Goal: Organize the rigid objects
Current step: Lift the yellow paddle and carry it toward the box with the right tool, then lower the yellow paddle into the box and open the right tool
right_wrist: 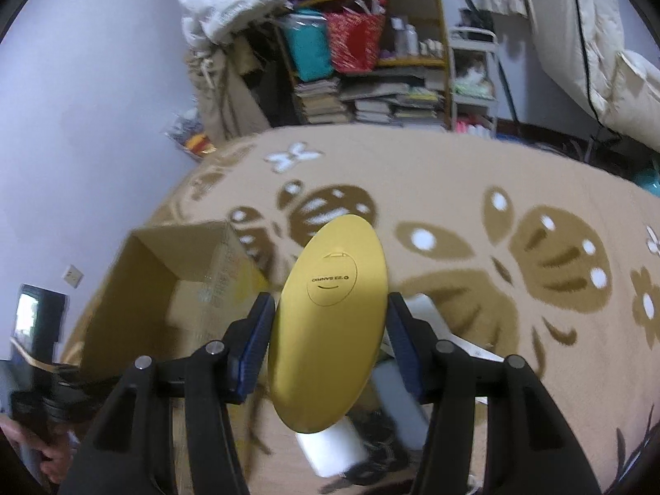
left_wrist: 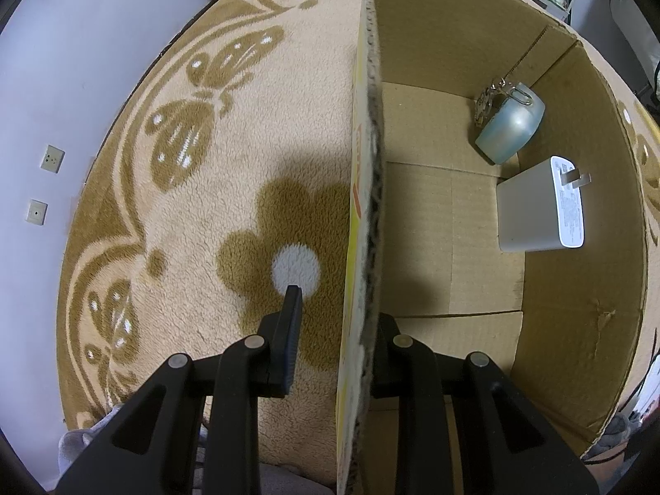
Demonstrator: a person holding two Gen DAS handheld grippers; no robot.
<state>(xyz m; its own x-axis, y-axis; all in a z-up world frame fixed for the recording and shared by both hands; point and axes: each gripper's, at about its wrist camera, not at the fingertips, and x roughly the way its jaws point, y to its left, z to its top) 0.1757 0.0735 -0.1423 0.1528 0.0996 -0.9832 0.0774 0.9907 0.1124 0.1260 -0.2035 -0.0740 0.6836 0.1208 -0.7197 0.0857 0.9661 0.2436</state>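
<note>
Yellow oval (right_wrist: 328, 330) in right gripper (right_wrist: 330, 338), charger (left_wrist: 540, 206) boxed

Left gripper (left_wrist: 330, 321) black plastic, angular linkage arms with triangular cut-outs, round silver pivot pins, ribbed dark-blue finger pad (left_wrist: 292, 342), right gripper (right_wrist: 330, 342) of matching black build, four silver pins, blue ribbed pads (right_wrist: 253, 350) on both fingers

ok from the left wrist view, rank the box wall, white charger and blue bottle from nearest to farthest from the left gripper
1. Cardboard box wall: straddled by the left gripper, one finger on each side.
2. White charger: inside the box, to the right, on its floor.
3. Blue bottle: beyond the charger, in the far right corner of the box.
</note>
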